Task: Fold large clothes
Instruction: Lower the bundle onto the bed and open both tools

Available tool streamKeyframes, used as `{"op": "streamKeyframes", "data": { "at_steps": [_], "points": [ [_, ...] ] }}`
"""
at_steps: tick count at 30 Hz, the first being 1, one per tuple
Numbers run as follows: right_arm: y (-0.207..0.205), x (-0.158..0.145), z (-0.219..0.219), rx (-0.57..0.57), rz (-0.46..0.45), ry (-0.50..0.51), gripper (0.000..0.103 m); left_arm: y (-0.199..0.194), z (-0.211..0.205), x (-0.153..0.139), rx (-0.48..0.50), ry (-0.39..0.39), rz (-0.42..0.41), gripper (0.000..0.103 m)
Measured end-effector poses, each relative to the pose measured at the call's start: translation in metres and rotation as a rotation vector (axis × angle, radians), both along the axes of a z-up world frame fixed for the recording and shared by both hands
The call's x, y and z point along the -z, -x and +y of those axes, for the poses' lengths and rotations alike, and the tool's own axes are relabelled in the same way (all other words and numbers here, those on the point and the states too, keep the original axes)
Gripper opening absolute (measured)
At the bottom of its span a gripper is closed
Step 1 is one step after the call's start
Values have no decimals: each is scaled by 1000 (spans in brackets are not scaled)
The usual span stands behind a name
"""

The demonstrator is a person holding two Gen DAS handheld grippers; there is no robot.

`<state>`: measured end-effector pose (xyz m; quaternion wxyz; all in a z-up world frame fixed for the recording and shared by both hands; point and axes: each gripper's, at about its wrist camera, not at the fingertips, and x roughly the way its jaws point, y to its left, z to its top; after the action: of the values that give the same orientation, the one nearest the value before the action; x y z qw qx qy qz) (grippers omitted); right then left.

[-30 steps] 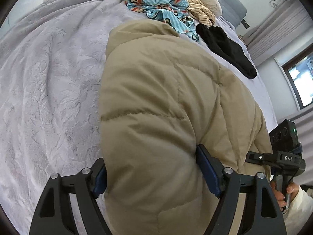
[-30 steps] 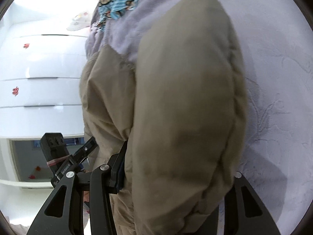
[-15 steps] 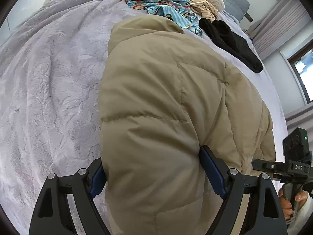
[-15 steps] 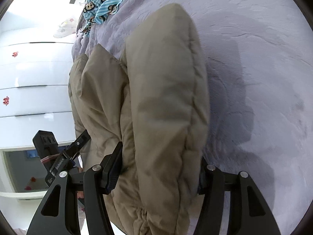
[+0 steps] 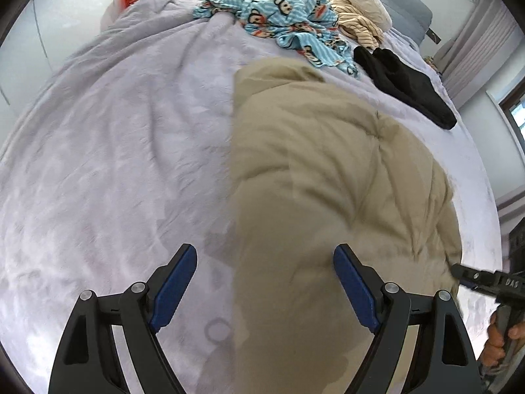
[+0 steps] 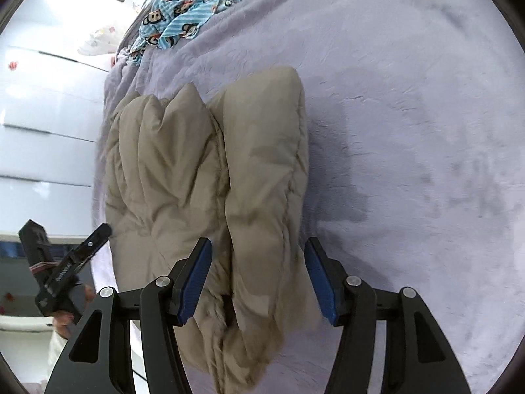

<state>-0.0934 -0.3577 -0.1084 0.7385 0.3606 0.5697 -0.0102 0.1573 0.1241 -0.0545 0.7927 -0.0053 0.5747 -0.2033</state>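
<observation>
A beige puffer jacket (image 5: 328, 197) lies folded on the lavender bed cover (image 5: 115, 164); it also shows in the right wrist view (image 6: 203, 180). My left gripper (image 5: 265, 282) is open, its blue pads apart, with the jacket's near edge between and below them, not clamped. My right gripper (image 6: 259, 275) is open too, its jaws standing either side of a thick fold of the jacket with small gaps. The right gripper shows at the left view's right edge (image 5: 485, 282), and the left gripper at the right view's left edge (image 6: 62, 269).
A blue monkey-print garment (image 5: 288, 23), a cream striped garment (image 5: 361, 13) and a black garment (image 5: 407, 85) lie at the far end of the bed. White drawers (image 6: 39, 131) stand beside the bed. Curtains (image 5: 482, 32) hang at the far right.
Both grippers have opened and let go of the jacket, which now rests on the bed. Both have drawn back, so more of the bed shows.
</observation>
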Motion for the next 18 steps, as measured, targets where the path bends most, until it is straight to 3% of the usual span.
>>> {"op": "streamKeyframes", "data": {
  "at_steps": [4,10,14,18],
  "points": [
    [19,-23,13,-11,-35,33,44,26,11,4,39,-64,-10,87],
    [32,-50,52,-61,-104,51,41,50,13,18,58,-129,-15,87],
    [29,-44,89,-147,-68,126,41,57,10,21,53,-156,-24,87],
    [23,-14,111,-206,32,228,38,60,8,20,45,-158,-9,87]
  ]
}}
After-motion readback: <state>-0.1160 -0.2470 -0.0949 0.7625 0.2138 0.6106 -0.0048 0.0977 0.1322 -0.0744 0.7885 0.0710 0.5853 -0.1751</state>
